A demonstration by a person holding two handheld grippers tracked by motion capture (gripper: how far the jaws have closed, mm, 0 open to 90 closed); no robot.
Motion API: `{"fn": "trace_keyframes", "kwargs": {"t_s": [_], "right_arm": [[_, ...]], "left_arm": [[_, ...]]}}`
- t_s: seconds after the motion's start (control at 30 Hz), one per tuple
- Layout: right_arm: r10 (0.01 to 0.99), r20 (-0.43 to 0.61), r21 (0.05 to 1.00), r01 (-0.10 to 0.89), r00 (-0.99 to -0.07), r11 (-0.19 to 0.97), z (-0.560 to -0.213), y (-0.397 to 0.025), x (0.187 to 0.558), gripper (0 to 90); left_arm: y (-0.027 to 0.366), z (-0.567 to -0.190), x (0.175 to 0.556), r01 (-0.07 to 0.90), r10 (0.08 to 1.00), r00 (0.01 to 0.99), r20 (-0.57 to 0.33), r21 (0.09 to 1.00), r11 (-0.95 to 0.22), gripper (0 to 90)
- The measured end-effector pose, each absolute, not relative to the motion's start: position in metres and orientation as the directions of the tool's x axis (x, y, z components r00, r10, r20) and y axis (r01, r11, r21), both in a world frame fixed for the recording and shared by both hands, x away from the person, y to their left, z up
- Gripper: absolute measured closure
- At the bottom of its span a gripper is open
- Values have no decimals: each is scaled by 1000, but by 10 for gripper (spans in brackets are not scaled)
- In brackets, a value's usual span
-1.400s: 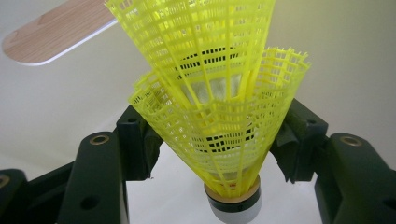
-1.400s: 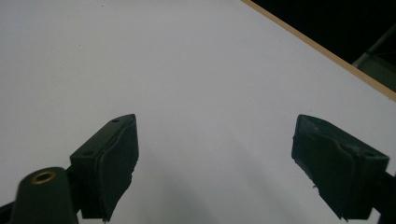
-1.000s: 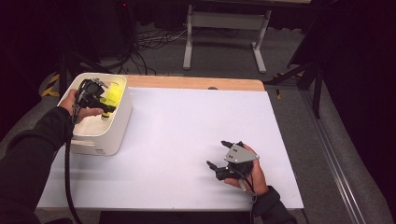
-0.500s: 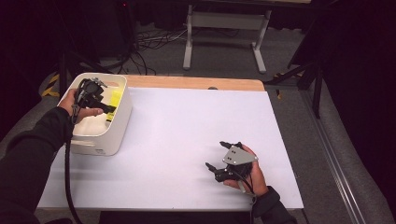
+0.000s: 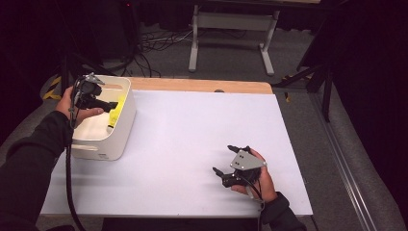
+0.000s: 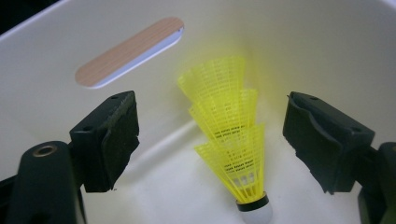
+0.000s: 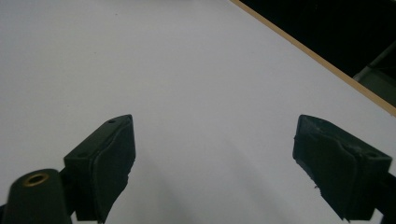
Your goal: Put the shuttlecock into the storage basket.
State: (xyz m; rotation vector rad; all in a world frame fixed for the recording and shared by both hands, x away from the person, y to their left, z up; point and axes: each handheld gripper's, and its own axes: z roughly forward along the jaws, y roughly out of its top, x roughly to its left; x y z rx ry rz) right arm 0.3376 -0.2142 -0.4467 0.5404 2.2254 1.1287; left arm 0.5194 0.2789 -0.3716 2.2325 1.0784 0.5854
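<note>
Shuttlecocks [image 6: 231,140] — three yellow plastic ones nested into a single stack — stand in the lower centre of the left gripper view, inside a white bin [image 6: 327,51]. The stack rests on its white cork tip, ringed by a black band, at the bottom edge of the frame; the mesh skirts fan upward and lean slightly to the upper left. In the high view the same stack [image 5: 117,109] appears as a yellow patch against the bin's right inner wall, at the left of the frame.

Left gripper [image 6: 210,144] — its two black jaws stand wide apart, one at the lower left and one at the lower right of its own view, with the stack between them and touching neither pad. An oval handle slot [image 6: 130,51] in the bin wall sits in the upper left, showing wood and white surface through it. In the high view this gripper [image 5: 103,103] is held over the bin's [image 5: 103,144] open top, at the left of the frame.

Right gripper [image 5: 226,161] lies in the lower right of the high view, held low over the white table [image 5: 192,125], well apart from the bin. Its own view shows both jaws spread apart, with bare table surface [image 7: 187,70] between them and the wooden table edge [image 7: 317,58] running across the upper right corner.
</note>
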Motion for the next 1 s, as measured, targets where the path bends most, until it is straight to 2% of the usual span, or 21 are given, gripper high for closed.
{"fn": "trace_keyframes", "kwargs": {"t_s": [0.17, 0.43, 0.67, 0.73, 1.0], "right_arm": [[584, -314, 822, 93, -748, 562, -447, -214, 338, 137], [590, -316, 824, 93, -743, 559, -446, -217, 337, 137], [593, -322, 826, 86, -738, 557, -443, -217, 336, 137], [594, -324, 826, 85, -736, 557, -443, -217, 336, 137], [591, -339, 821, 77, -732, 566, -441, -216, 334, 136]], "left_arm": [[276, -367, 516, 522, 797, 580, 172, 672, -525, 174], [271, -356, 507, 467, 788, 584, 195, 713, -523, 151], [265, -350, 500, 445, 779, 586, 222, 715, -539, 133], [262, -346, 496, 420, 772, 580, 261, 716, -558, 132], [257, -339, 487, 380, 768, 585, 260, 749, -543, 122]]}}
